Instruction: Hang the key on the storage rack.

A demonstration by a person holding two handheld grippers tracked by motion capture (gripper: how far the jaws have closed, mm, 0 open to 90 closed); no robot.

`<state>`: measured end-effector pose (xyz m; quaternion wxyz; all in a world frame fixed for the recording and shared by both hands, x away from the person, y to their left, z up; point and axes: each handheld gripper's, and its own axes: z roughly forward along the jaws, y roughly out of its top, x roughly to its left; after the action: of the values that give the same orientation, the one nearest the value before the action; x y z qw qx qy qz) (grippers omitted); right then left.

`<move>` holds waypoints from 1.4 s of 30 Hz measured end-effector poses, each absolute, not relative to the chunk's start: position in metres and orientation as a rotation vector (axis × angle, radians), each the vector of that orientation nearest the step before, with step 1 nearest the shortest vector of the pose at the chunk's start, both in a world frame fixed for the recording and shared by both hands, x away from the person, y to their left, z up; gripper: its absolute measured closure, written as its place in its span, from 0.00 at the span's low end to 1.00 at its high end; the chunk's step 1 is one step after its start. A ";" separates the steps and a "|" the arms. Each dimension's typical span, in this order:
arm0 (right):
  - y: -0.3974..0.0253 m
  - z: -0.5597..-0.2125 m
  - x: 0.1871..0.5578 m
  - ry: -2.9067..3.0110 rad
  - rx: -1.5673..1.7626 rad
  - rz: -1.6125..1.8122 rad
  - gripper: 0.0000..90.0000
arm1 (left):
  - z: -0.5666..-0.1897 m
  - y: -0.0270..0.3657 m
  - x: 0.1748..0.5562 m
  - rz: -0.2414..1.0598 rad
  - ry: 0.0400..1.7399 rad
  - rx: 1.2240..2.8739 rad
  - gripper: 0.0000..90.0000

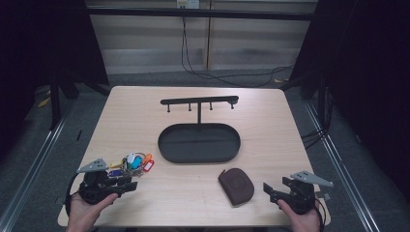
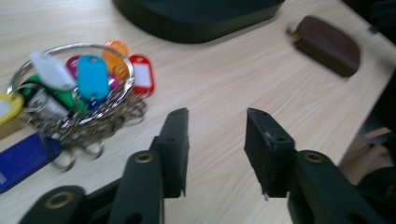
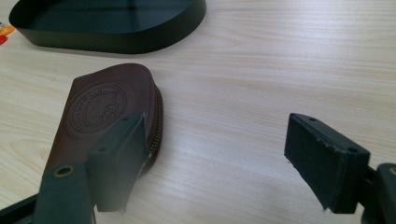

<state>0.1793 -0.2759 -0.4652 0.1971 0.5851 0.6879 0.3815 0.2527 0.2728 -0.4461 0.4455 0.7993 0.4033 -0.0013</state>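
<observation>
While both tools rest low at the near edge of the desk (image 1: 145, 104), each is released, jaws spread with nothing between them. Left tool (image 2: 217, 140): just beside the bunch of keys with coloured tags (image 2: 77, 93), not touching it. Right tool (image 3: 215, 158): its left jaw stands in front of the brown leather pouch (image 3: 107, 105), which lies flat near the black oval tray (image 1: 199, 143).
</observation>
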 end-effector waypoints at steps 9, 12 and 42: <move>-0.278 -0.467 0.182 1.934 1.660 1.082 0.23 | -0.431 0.272 0.272 0.054 1.046 2.048 0.80; -0.277 -0.468 0.182 1.947 1.662 1.083 0.23 | -0.430 0.268 0.280 0.060 1.050 2.111 0.79; -0.277 -0.469 0.184 1.942 1.686 1.047 0.24 | -0.404 0.224 0.330 0.083 1.044 2.481 0.73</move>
<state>0.1837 -0.2774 -0.4693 0.1815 0.5971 0.6878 0.3707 0.3304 0.2244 -0.4039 0.2223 0.8983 0.3778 0.0302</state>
